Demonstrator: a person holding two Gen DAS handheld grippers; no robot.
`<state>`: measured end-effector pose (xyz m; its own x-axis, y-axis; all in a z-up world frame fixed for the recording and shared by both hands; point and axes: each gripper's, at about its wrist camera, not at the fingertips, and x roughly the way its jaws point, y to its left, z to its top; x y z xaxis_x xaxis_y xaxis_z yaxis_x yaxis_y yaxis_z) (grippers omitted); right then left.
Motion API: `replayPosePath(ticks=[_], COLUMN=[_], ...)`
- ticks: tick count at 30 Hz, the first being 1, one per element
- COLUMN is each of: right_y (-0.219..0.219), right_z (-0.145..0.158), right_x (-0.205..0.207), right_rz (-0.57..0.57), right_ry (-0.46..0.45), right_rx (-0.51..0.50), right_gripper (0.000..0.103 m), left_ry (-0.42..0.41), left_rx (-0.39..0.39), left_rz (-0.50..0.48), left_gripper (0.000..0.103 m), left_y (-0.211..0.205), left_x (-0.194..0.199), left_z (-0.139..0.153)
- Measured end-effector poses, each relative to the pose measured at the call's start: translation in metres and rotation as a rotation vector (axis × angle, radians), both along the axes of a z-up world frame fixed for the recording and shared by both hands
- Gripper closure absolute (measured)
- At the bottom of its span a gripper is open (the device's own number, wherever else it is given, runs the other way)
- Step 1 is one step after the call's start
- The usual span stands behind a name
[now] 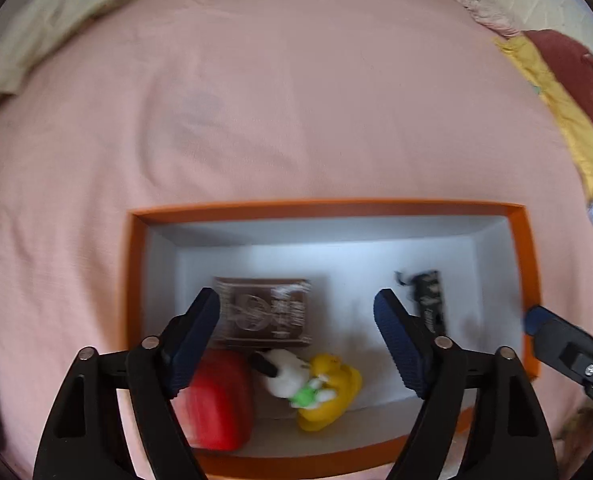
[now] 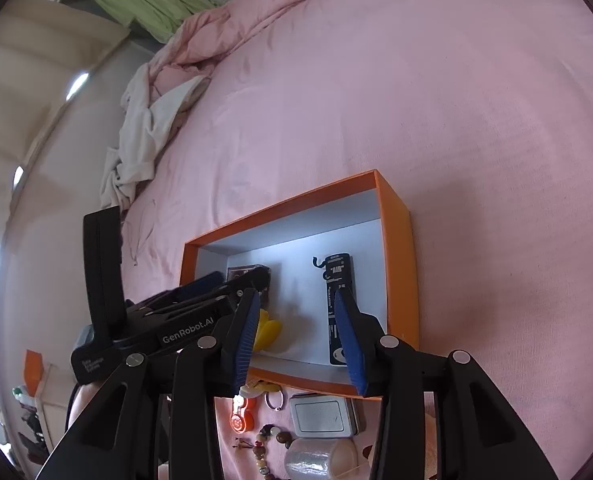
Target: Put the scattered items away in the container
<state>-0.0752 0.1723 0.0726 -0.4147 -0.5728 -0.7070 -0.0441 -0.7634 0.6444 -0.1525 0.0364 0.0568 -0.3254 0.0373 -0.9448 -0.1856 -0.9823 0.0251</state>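
Left gripper (image 1: 296, 340) hangs released over the orange box (image 1: 320, 209), toys inside. Right gripper (image 2: 300, 336) parted, empty; I'd drop it onto the silver tin (image 2: 322, 416) outside, squarely.

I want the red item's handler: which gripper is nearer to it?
Left. The left gripper hangs open right over the red item in the orange box; the right gripper sits toward the box's other end.

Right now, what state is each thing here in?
orange box: open, lidless, on the pink bed.
red case: inside the box.
yellow toy: inside the box.
silver tin: shut, outside on the bed.
left gripper: jaws open, empty, over the box.
right gripper: jaws open, empty.
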Motion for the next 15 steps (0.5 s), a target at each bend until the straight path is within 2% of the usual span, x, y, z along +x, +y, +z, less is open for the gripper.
replayPosePath(ticks=[1, 2, 4, 7, 9, 11, 13, 15], right_y=[0.001, 0.002, 0.002, 0.001, 0.001, 0.001, 0.002, 0.003], right_z=[0.000, -0.001, -0.001, -0.001, -0.001, -0.001, -0.002, -0.002], right_x=[0.000, 0.000, -0.001, 0.000, 0.001, 0.002, 0.001, 0.001], right_rz=[-0.003, -0.006, -0.009, -0.009, -0.004, -0.005, -0.012, -0.018], right_ry=[-0.003, -0.006, -0.010, -0.013, -0.011, -0.011, -0.015, -0.014], right_rx=[-0.007, -0.014, -0.042, -0.044, -0.041, -0.034, -0.031, -0.039], right_gripper=[0.063, 0.062, 0.061, 0.060, 0.059, 0.059, 0.059, 0.059], left_ry=[0.018, 0.021, -0.007, -0.116, -0.123, -0.112, -0.085, -0.074], left_rx=[-0.075, -0.117, -0.113, -0.113, -0.133, -0.109, -0.122, -0.086], left_rz=[0.009, 0.004, -0.054, -0.105, -0.134, -0.131, -0.088, -0.064], left_gripper=[0.023, 0.022, 0.000, 0.000, 0.001, 0.014, 0.046, 0.046], left_y=[0.000, 0.000, 0.006, 0.019, 0.027, 0.026, 0.016, 0.005], left_x=[0.000, -0.001, 0.000, -0.001, -0.001, -0.002, -0.003, -0.003], left_z=[0.001, -0.001, -0.010, -0.038, -0.044, -0.039, -0.034, -0.029])
